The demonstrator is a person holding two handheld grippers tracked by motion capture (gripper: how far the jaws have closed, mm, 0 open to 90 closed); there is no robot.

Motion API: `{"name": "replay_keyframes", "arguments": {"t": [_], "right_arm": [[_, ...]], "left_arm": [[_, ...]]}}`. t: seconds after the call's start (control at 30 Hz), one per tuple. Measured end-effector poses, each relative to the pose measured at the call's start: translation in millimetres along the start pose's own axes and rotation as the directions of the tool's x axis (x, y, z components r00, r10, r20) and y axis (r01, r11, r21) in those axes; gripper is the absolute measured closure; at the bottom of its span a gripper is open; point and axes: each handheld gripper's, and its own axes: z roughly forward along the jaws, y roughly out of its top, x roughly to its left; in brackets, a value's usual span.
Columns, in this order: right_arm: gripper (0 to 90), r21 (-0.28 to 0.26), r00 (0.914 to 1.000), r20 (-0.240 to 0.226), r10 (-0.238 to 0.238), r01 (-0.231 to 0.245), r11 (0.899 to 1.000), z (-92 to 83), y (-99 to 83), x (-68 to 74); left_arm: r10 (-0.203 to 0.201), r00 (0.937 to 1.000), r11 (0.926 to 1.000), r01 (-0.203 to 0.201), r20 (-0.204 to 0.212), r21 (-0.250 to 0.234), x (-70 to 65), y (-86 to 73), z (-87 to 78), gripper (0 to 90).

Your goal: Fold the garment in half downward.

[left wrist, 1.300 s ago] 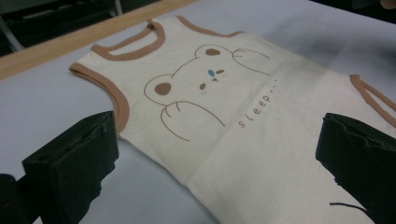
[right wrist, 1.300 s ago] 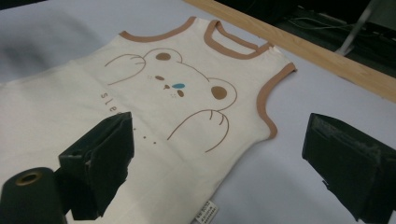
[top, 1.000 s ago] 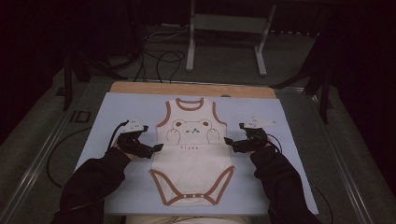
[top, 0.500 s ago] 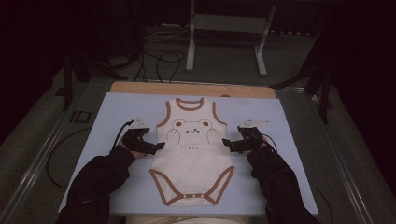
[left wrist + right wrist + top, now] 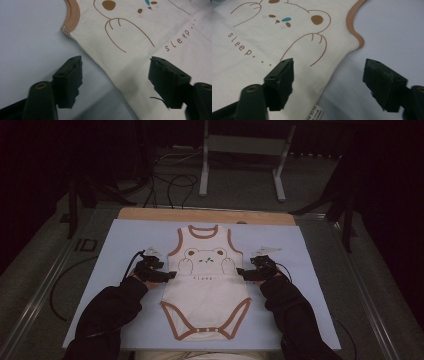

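both tongs lower, narrower, astride soft bodysuit edges

Pale blue mat spread over a wooden table (bare wood strip along the far edge). Lying flat on the mat, centred: a cream baby bodysuit with brown trim, bear print and the word "sleep", neckline toward the far edge.

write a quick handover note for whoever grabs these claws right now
Left claw: open, jaws just closing, straddling the left side edge of the cream cotton baby bodysuit with brown trim, below the armhole.
Right claw: open, also closing, straddling the right side edge.
Bodysuit lies flat, face up, on the pale blue mat.
Done: both claws placed at the edges.
Left: pinch the fabric, probably fold.
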Motion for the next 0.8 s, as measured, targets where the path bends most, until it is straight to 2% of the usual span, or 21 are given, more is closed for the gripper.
{"name": "replay_keyframes", "arguments": {"t": [0.07,0.13,0.17,0.27,0.37,0.47,0.53,0.6,0.67,0.8], "right_arm": [[29.8,0.001,1.0,-0.002,0.005,-0.005,1.0,0.4,-0.1,-0.1],[35.0,0.009,0.9999,0.005,0.015,-0.015,1.0,1.6,0.0,-0.6],[40.4,0.011,0.9998,0.005,0.017,-0.017,1.0,2.6,0.0,-1.0],[44.0,0.016,0.9998,0.009,0.018,-0.018,1.0,3.8,-0.2,-1.0],[51.4,0.032,0.9995,0.025,0.018,-0.019,0.999,6.5,-1.1,-1.9],[54.4,0.041,0.9992,0.037,0.015,-0.016,0.999,7.9,-1.7,-2.2],[58.3,0.059,0.9985,0.052,0.015,-0.018,0.998,10.0,-3.3,-2.1],[59.5,0.064,0.9984,0.055,0.013,-0.017,0.998,10.9,-3.8,-2.3],[62.5,0.085,0.9978,0.065,0.014,-0.02,0.996,14.2,-5.6,-2.4],[66.1,0.083,0.9972,0.072,0.02,-0.026,0.996,15.1,-5.4,-1.8]], "left_arm": [[-0.008,1.0,0.9999,0.008,-0.004,0.007,0.3,-0.1,1.5,33.5],[-0.009,1.0,0.9998,0.009,0.003,0.015,0.3,0.0,3.9,38.8],[-0.012,0.9999,0.9997,0.012,0.0,0.019,0.0,0.1,4.7,43.2],[-0.009,0.9998,0.9995,0.01,-0.016,0.031,-1.5,0.0,8.2,44.5],[-0.019,0.9995,0.9995,0.019,-0.025,0.024,-1.0,0.7,9.1,52.0],[-0.036,0.9987,0.9992,0.037,-0.034,0.016,-0.7,0.6,9.7,55.0],[-0.039,0.9981,0.9991,0.039,-0.047,0.018,-0.8,0.6,9.7,61.6],[-0.041,0.9977,0.999,0.042,-0.053,0.017,-0.9,0.8,10.2,63.1],[-0.038,0.997,0.999,0.039,-0.067,0.021,-1.6,1.2,10.5,68.4],[-0.043,0.9951,0.9986,0.045,-0.089,0.026,-2.7,2.1,11.4,72.3]]}}
